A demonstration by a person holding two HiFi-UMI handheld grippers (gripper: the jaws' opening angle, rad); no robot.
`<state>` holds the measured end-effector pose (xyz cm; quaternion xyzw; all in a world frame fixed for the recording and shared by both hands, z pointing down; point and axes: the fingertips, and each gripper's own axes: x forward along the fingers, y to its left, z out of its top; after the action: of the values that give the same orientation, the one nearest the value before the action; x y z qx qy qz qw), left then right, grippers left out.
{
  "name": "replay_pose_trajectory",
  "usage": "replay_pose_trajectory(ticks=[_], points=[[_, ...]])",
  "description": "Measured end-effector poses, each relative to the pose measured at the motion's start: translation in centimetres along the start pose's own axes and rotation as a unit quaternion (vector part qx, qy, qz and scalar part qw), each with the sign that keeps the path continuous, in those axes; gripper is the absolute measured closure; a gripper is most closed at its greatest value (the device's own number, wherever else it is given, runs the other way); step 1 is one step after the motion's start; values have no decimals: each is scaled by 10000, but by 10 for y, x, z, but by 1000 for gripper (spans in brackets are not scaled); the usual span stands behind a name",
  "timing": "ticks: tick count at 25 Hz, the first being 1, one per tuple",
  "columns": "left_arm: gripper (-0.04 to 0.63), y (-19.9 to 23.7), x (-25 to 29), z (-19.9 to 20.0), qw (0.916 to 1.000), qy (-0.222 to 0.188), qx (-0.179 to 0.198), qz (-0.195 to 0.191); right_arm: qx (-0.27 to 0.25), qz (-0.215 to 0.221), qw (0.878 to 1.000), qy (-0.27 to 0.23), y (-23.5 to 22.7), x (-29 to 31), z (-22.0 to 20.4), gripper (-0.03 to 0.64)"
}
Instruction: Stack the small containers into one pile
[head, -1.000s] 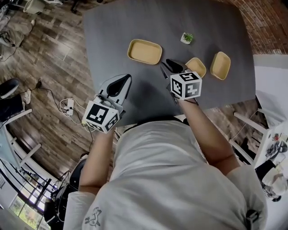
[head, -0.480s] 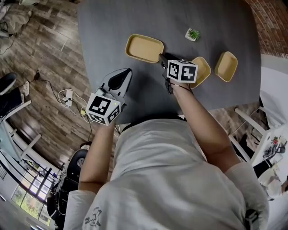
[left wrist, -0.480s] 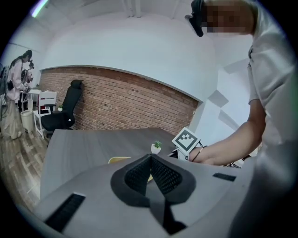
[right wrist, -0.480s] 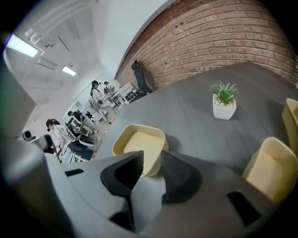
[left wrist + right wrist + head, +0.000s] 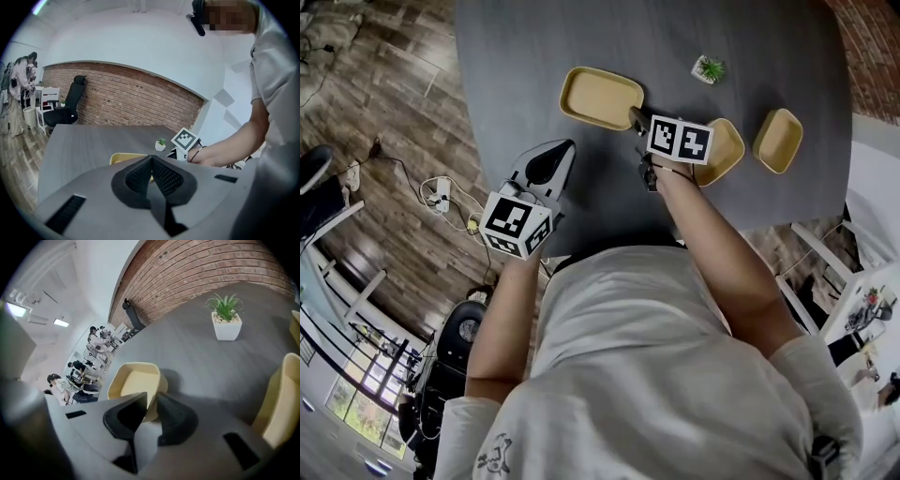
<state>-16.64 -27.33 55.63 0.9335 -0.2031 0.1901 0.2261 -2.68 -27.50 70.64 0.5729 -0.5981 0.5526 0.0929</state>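
While closing over the near end wall of the pale yellow, rounded-rectangle shallow container [image 5: 133, 380], straddles that wall with the right claw [image 5: 151, 400]: one jaw inside the basin, the other outside, a sliver of gap between pad and wall, so no firm hold yet. Finds that container lying flat toward the left half of the dark grey surface [image 5: 581, 37], well apart from the white-potted small green plant [image 5: 709, 69]. Holds the left claw [image 5: 151, 158] pressed shut on nothing, hanging over the near edge, out of the work. Shows a smaller yellow container [image 5: 727, 150] just beside the right claw's marker cube [image 5: 680, 139] and partly hidden by it, and a second smaller yellow container [image 5: 778, 141] further right, both lying singly, nothing stacked so far.

Risks a tip: pinching a thin wall at one end only would likely let the far end droop or swing on lifting, and might let the smooth rim slide out from between the pads. Risks, too, a knock to the neighbouring smaller container from cube or wrist when swinging right. Could also spoil the pile by order: looks larger than the other two, so probably belongs underneath; set on top, would likely sit crooked and wobble.
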Motion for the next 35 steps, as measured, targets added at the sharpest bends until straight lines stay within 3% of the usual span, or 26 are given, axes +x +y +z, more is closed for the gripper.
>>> replay_pose_trajectory(ticks=[5,17,28,35], points=[[584,4,-4,0,9999,-80,-9,77,114,83,9997,-178,4,2,7,593],[584,2,-45,-2,9993,-295,34,230,-321,312,9978,-485,39,-26,10,598],[584,-25,-115,1,9971,-657,350,164,-606,309,9929,-979,85,-88,-24,598],[584,-50,-163,-16,9953,-802,550,39,-785,332,9873,-1341,115,-130,-60,598]])
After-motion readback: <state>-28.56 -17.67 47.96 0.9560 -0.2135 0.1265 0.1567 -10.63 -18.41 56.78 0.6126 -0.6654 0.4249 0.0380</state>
